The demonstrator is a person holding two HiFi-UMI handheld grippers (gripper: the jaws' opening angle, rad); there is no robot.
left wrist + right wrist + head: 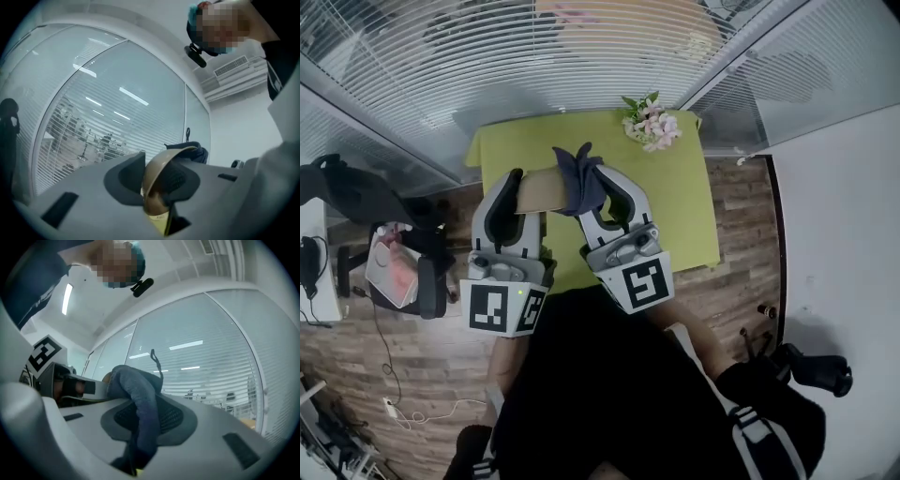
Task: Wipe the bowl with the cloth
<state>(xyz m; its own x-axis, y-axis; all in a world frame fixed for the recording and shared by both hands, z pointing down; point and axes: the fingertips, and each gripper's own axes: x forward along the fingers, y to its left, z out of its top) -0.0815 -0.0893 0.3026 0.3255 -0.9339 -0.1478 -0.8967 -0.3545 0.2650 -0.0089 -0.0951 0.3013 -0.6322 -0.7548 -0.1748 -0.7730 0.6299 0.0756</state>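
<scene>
In the head view both grippers are raised above the green table (675, 206). My left gripper (523, 192) is shut on the rim of a tan bowl (539, 190), which is held tilted on its side. In the left gripper view the bowl's wall (154, 178) runs between the left gripper's (159, 187) pads. My right gripper (602, 183) is shut on a dark blue cloth (579, 180) that drapes against the bowl's right side. The cloth (140, 404) hangs between the right gripper's (140, 430) jaws, and a bunch of it shows behind the bowl (194, 152).
A bunch of pale flowers (652, 122) lies at the table's far right corner. Glass walls with blinds (487, 66) close the far side. A dark chair with a pink item (403, 267) stands on the wooden floor at left. The person's dark clothing fills the lower middle.
</scene>
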